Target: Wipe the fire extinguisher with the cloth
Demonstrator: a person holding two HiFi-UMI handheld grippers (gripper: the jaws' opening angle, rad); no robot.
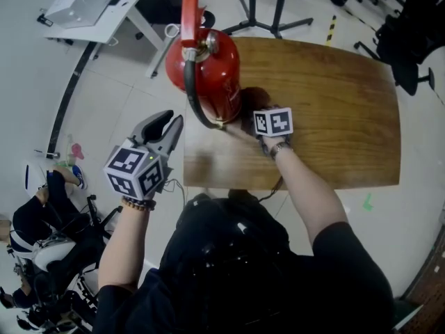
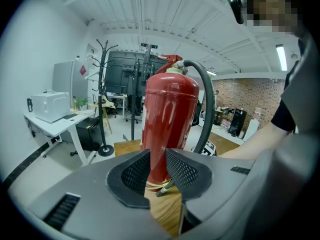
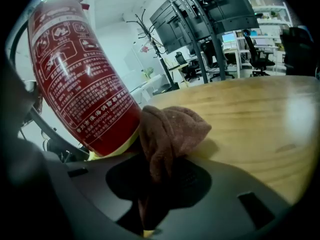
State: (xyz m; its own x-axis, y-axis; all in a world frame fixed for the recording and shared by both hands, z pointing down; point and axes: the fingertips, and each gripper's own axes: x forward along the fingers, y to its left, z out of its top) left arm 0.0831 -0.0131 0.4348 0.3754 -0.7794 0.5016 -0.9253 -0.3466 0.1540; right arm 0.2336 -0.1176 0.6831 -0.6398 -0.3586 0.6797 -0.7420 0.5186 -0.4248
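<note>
Brown cloth [image 3: 170, 134], clamped in right hand-held gripper [image 3: 157, 181], touches fire extinguisher [image 3: 75, 74]; left hand-held gripper [image 2: 158, 169] has jaws apart.

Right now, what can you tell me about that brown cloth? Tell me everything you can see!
The cloth is brown and fuzzy, like a soft towel. It is scrunched into a lump, not spread flat. The right tongs pinch its lower part, so the lump sticks out in front of them. Its left side presses against the bottom of the red fire extinguisher, and it sits just over the wooden table.
</note>
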